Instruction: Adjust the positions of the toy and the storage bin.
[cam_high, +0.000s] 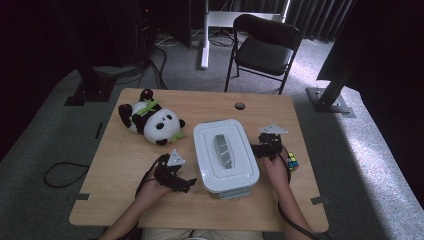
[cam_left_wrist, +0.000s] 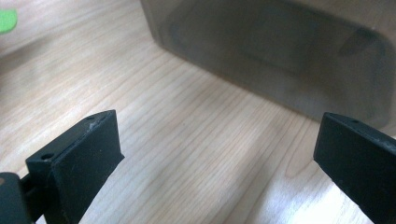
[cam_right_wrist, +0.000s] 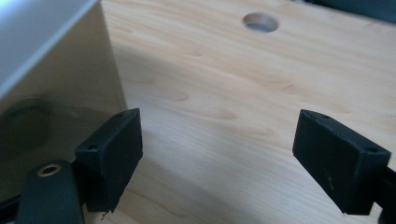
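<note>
Both grippers are flanking a lidded plastic storage box (cam_high: 226, 155) sitting mid-table. Left gripper (cam_high: 186, 183) is resting low by the box's near-left corner, its jaws spread wide with nothing between them, the forearm coming in from the near edge and angling rightward toward the box wall. Right gripper (cam_high: 256, 149) is sitting just beside the box's right wall, jaws likewise gaping wide and empty, the hand (cam_high: 275, 167) reaching straight in from the near side. Lying with its long axis running near to far, slightly tilted leftward at the far end, the box is showing a grey handle (cam_high: 223, 150) along the lid. No readable writing is showing. A panda plush (cam_high: 150, 121) is lying far-left; a twisty cube (cam_high: 292, 161) is sitting right of the right hand.
</note>
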